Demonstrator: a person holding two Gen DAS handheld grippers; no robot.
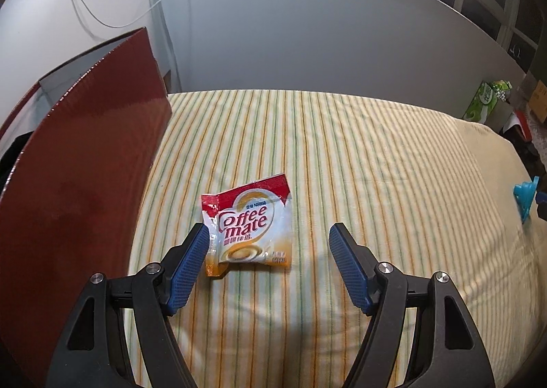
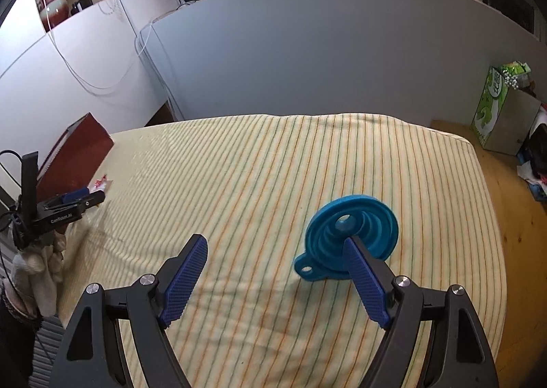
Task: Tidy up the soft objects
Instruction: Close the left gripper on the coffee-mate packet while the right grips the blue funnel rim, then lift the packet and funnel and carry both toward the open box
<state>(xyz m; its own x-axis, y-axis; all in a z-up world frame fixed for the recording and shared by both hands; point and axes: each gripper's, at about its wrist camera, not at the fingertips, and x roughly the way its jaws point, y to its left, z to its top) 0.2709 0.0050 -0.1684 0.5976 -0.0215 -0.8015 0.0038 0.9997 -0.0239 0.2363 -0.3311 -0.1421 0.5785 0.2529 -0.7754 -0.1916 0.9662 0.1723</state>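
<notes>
A white and red Coffee mate sachet lies flat on the striped cloth. My left gripper hangs open just above and in front of it, its left pad at the sachet's left edge, nothing between the pads. In the right wrist view a blue collapsible funnel rests on the cloth. My right gripper is open, its right fingertip overlapping the funnel's near rim, not gripping it. The funnel also shows at the far right of the left wrist view. The left gripper appears at the right view's left edge.
A dark red open box stands at the cloth's left side, also seen as the red box. A grey panel backs the table. A green carton stands at the far right on bare wood. A gloved hand holds the left gripper.
</notes>
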